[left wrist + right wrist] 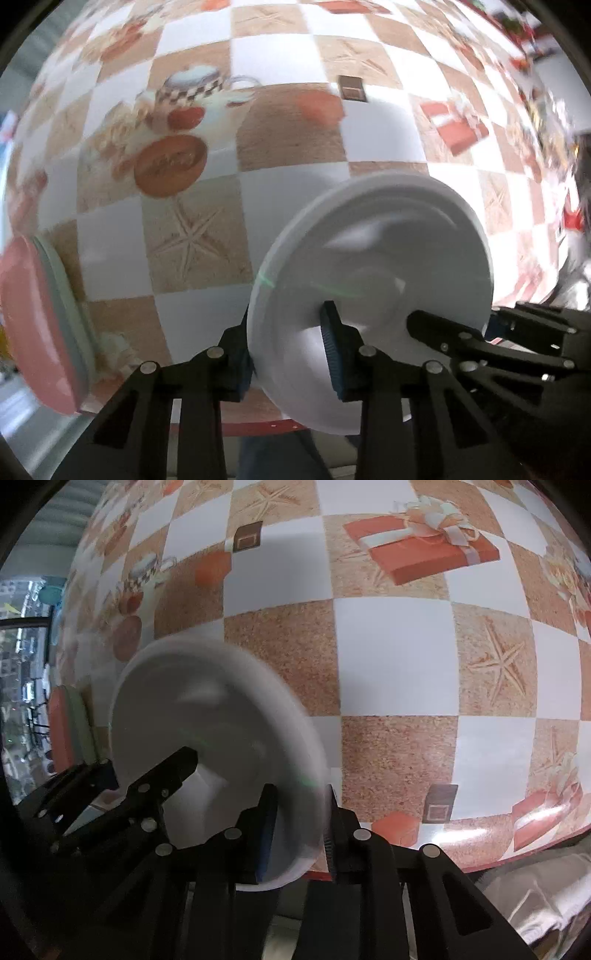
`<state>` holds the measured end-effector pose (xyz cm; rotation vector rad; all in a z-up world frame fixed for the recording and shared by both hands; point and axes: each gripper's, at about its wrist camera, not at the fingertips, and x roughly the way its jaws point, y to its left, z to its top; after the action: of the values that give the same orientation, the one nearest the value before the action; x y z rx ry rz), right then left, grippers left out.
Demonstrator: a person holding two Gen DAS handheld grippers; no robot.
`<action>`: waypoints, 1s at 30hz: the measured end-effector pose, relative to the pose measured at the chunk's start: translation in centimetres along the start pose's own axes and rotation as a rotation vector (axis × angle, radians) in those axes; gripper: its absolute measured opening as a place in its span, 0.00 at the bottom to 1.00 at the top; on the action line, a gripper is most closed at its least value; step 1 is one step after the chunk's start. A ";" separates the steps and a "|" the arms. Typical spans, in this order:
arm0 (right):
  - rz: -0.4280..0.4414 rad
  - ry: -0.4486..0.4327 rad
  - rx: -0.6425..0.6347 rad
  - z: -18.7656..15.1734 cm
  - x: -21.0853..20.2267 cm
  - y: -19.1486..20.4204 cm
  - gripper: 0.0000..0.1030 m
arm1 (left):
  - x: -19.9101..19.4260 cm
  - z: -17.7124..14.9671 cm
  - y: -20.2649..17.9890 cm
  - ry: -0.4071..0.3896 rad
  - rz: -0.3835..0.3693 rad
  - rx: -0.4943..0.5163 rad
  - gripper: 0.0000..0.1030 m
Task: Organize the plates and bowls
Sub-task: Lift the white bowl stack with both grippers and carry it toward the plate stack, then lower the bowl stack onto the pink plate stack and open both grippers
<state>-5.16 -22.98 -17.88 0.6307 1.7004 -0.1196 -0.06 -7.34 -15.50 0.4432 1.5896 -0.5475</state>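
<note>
A white plate (388,240) hangs tilted over the near edge of the table, blurred. My left gripper (288,354) is shut on its left rim, one blue pad inside the dish and one outside. My right gripper (301,830) is shut on the opposite rim of the same plate (207,709). Each gripper shows in the other's view: a finger (436,332) of the right one at the plate's right edge, a finger (173,771) of the left one lying over its left side. A pink plate (33,325) stacked on a pale green one (70,306) sits further left on the table.
The table wears a checked cloth (399,657) printed with starfish, gift boxes and teapots. Its red front edge (517,856) runs just below the grippers. The pink and green stack (64,731) lies near the table's left edge. Cluttered surroundings (532,33) show beyond the far right.
</note>
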 end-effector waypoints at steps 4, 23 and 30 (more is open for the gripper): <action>-0.007 -0.005 0.049 0.2 0.0 0.1 0.24 | -0.1 0.4 0.6 -0.007 -0.037 0.014 0.35; -0.045 -0.035 0.085 -0.5 2.1 9.2 0.25 | -2.1 0.9 9.9 -0.015 -0.044 0.074 0.36; -0.080 -0.067 0.068 -0.7 -0.9 12.7 0.25 | -4.9 0.9 11.1 -0.059 -0.082 0.077 0.36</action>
<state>0.20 -12.27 -13.60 0.6033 1.6630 -0.2533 7.57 1.33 -11.58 0.4170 1.5387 -0.6797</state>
